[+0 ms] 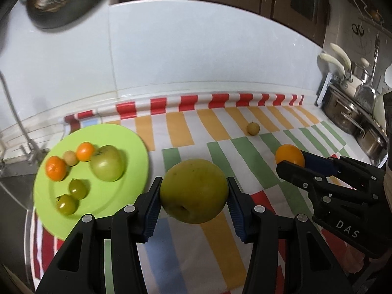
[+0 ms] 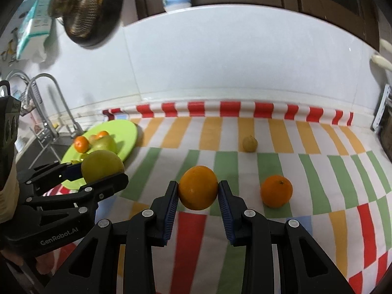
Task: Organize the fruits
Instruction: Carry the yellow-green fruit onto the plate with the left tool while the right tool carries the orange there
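Status: the task is partly complete. The green plate (image 1: 132, 147) sits at the left end of the counter, next to the sink, on the striped cloth (image 1: 220, 127). It carries six fruits: two small tangerines (image 1: 56, 168), one pale small fruit between them, one green apple (image 1: 107, 163) and two small green fruits (image 1: 77, 188) near the plate's front rim.

Left gripper (image 1: 193, 196): its fingers are closed against both sides of a large yellow-green apple (image 1: 193, 191). The apple appears lifted clear of the cloth, just to the right of the plate.

Right gripper (image 2: 198, 193): its fingers are clamped on an orange (image 2: 198, 187), held above the middle of the cloth, well apart from the plate.

Remaining on the cloth:
- a second orange (image 2: 276, 191), just to the right of the right gripper, toward the front;
- a small yellowish fruit (image 2: 250, 143), toward the rear edge of the counter, near the wall.

Judgement: both held fruits are probably bound for the plate. After they are placed, two loose fruits remain to collect. Free plate surface is mainly at the rear and the right rim; the large apple may roll if it is set near the rim.
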Motion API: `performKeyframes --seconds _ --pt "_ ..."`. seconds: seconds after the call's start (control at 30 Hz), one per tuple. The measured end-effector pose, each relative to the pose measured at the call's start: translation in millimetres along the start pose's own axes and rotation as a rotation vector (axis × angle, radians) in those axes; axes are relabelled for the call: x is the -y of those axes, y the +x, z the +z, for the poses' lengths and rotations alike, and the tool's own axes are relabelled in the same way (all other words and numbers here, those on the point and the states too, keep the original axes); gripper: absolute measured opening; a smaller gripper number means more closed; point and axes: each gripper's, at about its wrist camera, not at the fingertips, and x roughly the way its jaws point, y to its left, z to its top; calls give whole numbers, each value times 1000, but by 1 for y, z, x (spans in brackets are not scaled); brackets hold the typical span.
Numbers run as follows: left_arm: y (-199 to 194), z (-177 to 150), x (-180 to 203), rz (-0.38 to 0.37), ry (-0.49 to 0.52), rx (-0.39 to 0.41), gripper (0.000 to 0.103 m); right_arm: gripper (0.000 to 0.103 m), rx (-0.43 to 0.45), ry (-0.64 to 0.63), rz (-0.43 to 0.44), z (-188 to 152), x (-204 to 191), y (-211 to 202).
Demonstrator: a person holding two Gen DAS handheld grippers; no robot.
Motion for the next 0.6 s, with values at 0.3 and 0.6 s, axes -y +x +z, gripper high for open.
performKeyframes --seconds 0.3,0.6 --pt "-39 -9 -16 40 -43 43 50 34 54 -49 35 9 -27 -27" --pt "-68 -18 -35 80 -75 74 50 34 94 -94 74 13 -57 -40"
